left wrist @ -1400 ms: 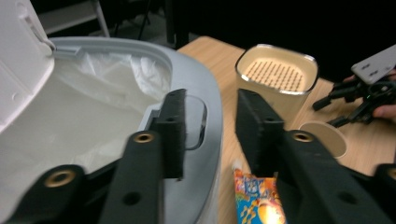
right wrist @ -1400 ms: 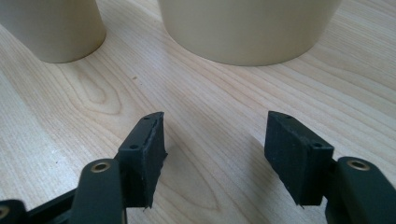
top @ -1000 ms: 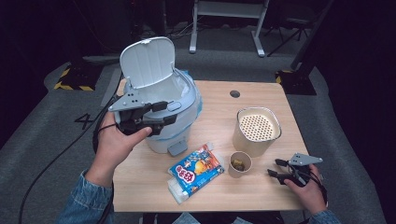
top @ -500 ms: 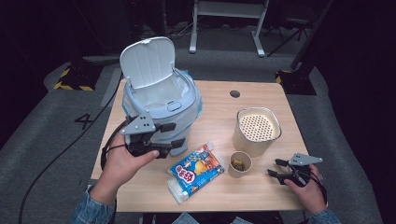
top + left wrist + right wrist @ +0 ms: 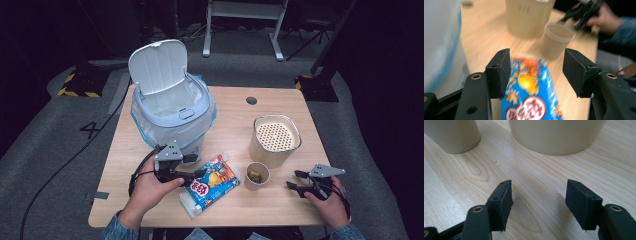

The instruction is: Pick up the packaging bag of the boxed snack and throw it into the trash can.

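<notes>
A blue and orange snack packet (image 5: 212, 184) lies flat near the table's front edge. My left gripper (image 5: 199, 169) is low over its left end, and its jaws have just been opening. In the left gripper view the left gripper (image 5: 536, 65) stands open astride the packet (image 5: 531, 100): the left pad is at its edge, the right pad well clear. My right gripper (image 5: 292, 180) rests at the front right, pointing at a small beige cup (image 5: 257, 176). In its own view the right gripper (image 5: 537, 195) is open over bare wood.
A white bin (image 5: 170, 110) with a plastic liner and raised lid (image 5: 157, 65) stands at the back left of the wooden table (image 5: 235, 115). A beige container (image 5: 276, 140) with a perforated top sits behind the cup. The table ends close to both hands.
My left hand has come down from in front of the bin to the table, and its jaws now straddle the snack packet. The right hand has kept still.
</notes>
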